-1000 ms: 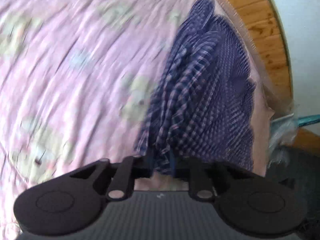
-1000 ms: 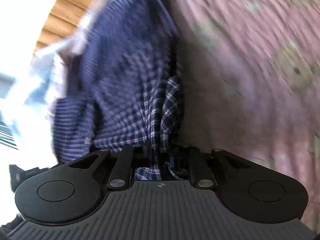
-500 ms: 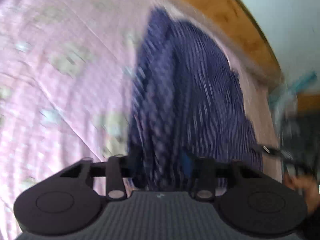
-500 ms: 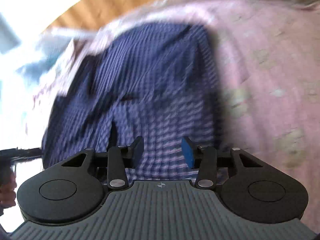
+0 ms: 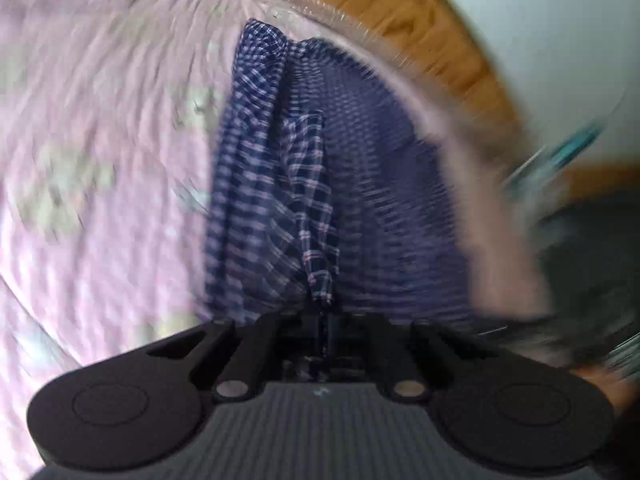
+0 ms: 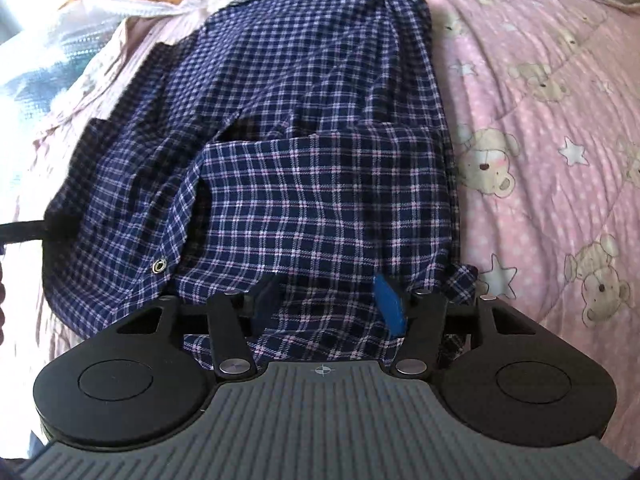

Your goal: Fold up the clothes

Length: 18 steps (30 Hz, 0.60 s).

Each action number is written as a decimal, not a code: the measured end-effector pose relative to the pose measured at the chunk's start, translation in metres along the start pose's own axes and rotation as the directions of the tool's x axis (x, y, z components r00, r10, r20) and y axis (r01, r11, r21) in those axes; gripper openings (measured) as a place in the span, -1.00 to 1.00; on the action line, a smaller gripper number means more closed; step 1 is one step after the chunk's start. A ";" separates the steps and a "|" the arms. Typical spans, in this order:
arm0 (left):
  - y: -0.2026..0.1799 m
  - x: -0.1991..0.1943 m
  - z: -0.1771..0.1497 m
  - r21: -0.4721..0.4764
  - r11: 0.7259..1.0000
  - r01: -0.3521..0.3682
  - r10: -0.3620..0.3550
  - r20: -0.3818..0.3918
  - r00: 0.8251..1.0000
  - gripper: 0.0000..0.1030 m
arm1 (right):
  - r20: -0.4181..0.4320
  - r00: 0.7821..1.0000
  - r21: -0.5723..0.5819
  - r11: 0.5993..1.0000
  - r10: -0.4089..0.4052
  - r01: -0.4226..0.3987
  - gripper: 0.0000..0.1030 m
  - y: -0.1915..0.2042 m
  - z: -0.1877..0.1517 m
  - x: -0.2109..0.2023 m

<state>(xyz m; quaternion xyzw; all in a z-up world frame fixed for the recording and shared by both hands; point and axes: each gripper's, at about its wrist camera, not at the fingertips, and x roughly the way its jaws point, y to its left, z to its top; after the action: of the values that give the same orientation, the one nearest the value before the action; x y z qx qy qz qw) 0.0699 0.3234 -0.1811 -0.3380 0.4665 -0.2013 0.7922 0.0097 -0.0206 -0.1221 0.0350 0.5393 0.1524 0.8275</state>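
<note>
Blue pads line my right gripper [image 6: 328, 304], whose jaws stand apart and are opening; the plaid shirt [image 6: 304, 168] lies beneath the gap, and neither pad presses on it. A metal snap [image 6: 157, 267] shows on the near left edge of the shirt, and a small knotted corner of cloth [image 6: 460, 280] sticks out just beside the right finger.

My left gripper [image 5: 320, 320] has its jaws together, clamped on a gathered fold of the same shirt [image 5: 312, 208]. From the pinch the cloth rises as a bunched ridge and runs away from the camera. That view is smeared by motion, so finer detail of the fold cannot be told.

Position of the task item: the shirt is navy with thin pink and white checks. It lies on a pink quilt [image 6: 552, 128] printed with bears and stars, near the quilt's edge. In the right wrist view one panel is laid across the body of the shirt, with a straight horizontal edge at mid-garment. The far end of the shirt reaches close to the quilt's border.

Beyond the quilt I see a wooden panel [image 5: 420, 20] and, past it, a pale wall [image 5: 540, 40]. At the left margin of the right wrist view a thin dark bar [image 6: 24, 231] reaches in and meets the shirt's left edge.
</note>
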 end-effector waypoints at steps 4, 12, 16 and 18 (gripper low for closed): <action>0.062 -0.007 -0.018 -0.334 0.939 0.080 -0.082 0.009 0.997 -0.94 | 0.029 0.999 -0.003 0.999 0.038 -0.038 0.09 -0.008 -0.004 -0.002; 0.059 -0.005 -0.033 -0.288 0.958 -0.011 -0.002 -0.046 0.999 -0.86 | 0.052 0.997 0.067 0.995 0.065 -0.068 -0.21 -0.015 -0.004 -0.006; 0.022 -0.023 -0.016 -0.116 0.987 -0.114 0.111 -0.032 0.993 -0.32 | 0.018 0.999 0.052 0.998 0.046 -0.047 -0.38 -0.016 0.005 -0.005; -0.002 -0.044 -0.005 -0.033 0.990 -0.139 0.140 0.045 0.989 -0.05 | 0.081 0.996 0.039 0.999 0.020 -0.024 -0.34 -0.012 0.016 -0.023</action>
<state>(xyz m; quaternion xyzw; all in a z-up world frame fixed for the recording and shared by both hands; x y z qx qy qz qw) 0.0443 0.3479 -0.1549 -0.3211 0.4731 -0.1303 0.8100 0.0186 -0.0374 -0.0977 0.0637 0.5079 0.1491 0.8460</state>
